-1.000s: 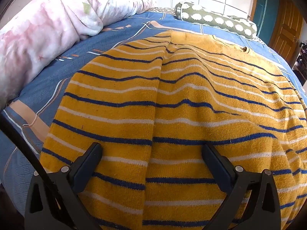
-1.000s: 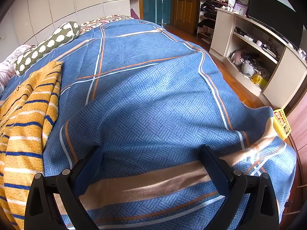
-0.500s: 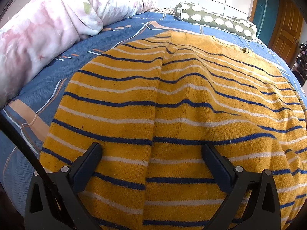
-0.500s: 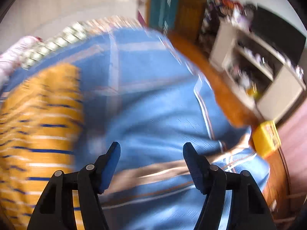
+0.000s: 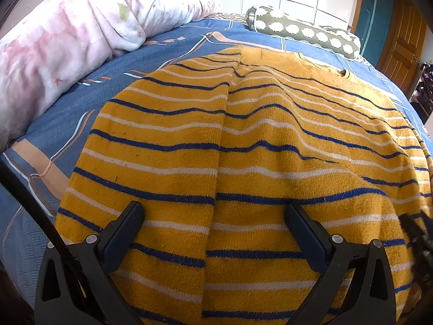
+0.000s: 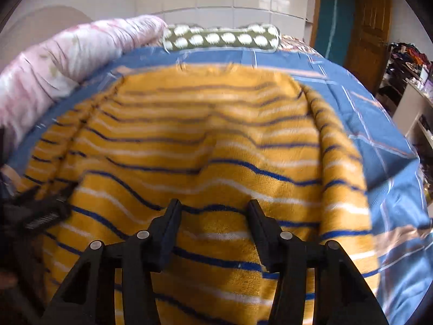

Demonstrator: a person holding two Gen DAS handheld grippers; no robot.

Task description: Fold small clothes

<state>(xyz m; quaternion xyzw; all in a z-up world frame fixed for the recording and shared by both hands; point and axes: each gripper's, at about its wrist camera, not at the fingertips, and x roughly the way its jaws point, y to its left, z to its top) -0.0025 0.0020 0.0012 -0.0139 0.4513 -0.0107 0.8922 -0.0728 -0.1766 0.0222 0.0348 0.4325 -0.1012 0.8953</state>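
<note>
Lying spread on the bed, the yellow striped sweater (image 5: 257, 149) fills most of the left wrist view, flat on the blue patterned bedcover (image 5: 54, 124). Left claw (image 5: 213, 218) hangs over the near part of the knit with its two fingers spread wide; nothing is between them, and contact with the fabric cannot be told. A lengthwise crease runs from the near edge up the middle of the garment toward its far end. Pink blanket (image 5: 67, 40) is bunched at far left, touching the bedcover. Green bolster with white spots (image 5: 300, 31) lies along the far edge of the bed, apart from the sweater. A dark blurred shape at the near right edge overlaps the knit; what it is cannot be told.

Right wrist view, motion-blurred: yellow striped sweater (image 6: 203, 149) again centred, blue patterned bedcover (image 6: 384, 140) showing to its right. Right claw (image 6: 212, 207) sits above the near middle of the garment, fingers partly parted, narrower than the left pair, gripping nothing visible. Green bolster with white spots (image 6: 222, 38) at far centre, pink blanket (image 6: 54, 67) far left. Wooden door (image 6: 370, 27) and cluttered shelves (image 6: 414, 97) at right.
</note>
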